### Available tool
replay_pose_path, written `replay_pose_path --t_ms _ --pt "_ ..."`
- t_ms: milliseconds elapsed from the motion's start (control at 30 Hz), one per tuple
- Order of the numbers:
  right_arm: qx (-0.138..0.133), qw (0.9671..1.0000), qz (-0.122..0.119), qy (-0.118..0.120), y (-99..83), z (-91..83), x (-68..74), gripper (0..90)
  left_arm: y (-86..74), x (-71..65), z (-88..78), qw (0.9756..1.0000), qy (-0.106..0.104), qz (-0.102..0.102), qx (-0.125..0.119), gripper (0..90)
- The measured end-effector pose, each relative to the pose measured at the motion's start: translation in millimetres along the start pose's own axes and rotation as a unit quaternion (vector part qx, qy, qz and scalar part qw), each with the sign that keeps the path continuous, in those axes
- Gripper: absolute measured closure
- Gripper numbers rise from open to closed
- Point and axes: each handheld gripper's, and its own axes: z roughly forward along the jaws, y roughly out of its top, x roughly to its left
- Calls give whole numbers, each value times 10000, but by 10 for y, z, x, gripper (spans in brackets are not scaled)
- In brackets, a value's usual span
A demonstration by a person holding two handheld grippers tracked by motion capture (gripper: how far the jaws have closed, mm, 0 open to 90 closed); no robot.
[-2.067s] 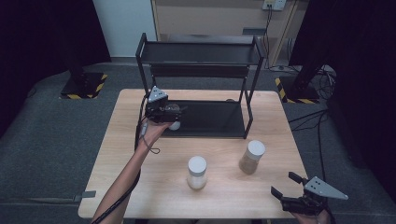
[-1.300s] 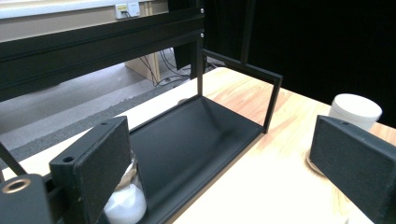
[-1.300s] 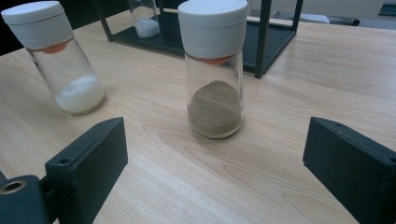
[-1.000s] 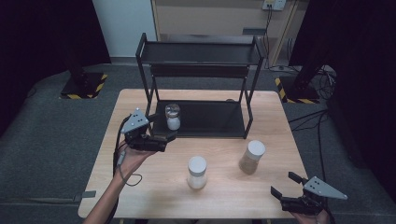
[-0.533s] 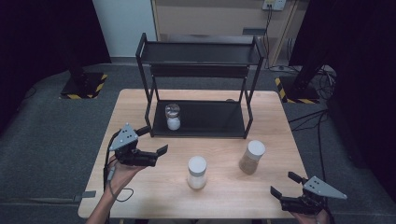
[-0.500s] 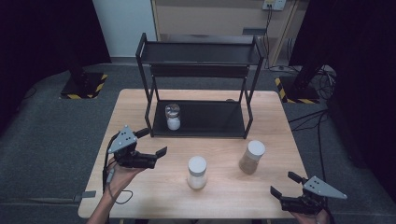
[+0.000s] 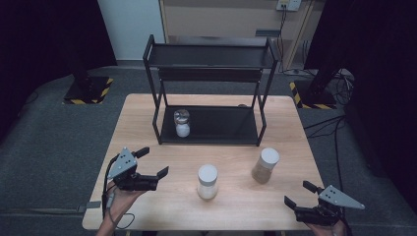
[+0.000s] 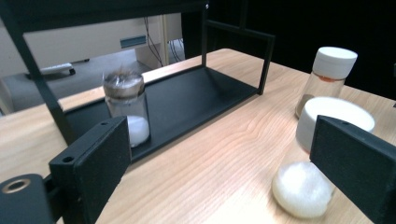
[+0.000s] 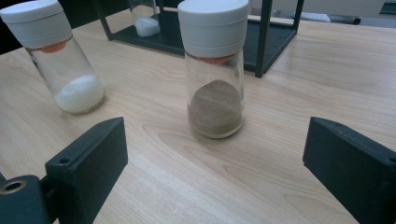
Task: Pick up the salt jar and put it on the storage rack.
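Bright overhead light on the table, dark surroundings, soft shadows, slight blur in claw views

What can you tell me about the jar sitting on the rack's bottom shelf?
The small glass jar is clear, with a silvery metal-looking lid, and white powder fills roughly its lower third. It stands upright near the left end of the black rack's bottom shelf, close to the front-left post. Only the shelf touches it. The left gripper is open, out over the table and apart from it.
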Motion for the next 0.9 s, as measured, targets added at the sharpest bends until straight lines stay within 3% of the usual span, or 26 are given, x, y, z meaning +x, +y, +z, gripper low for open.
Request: replay_pose_path --t_ms 400,900 --pt "-18 10000 -8 2 -9 -18 -1 67 -317 36 -137 9999 71 -42 101 43" --pt "-5 10000 -44 -13 -7 -15 9 67 -632 120 -198 9997 -62 -203 147 46"
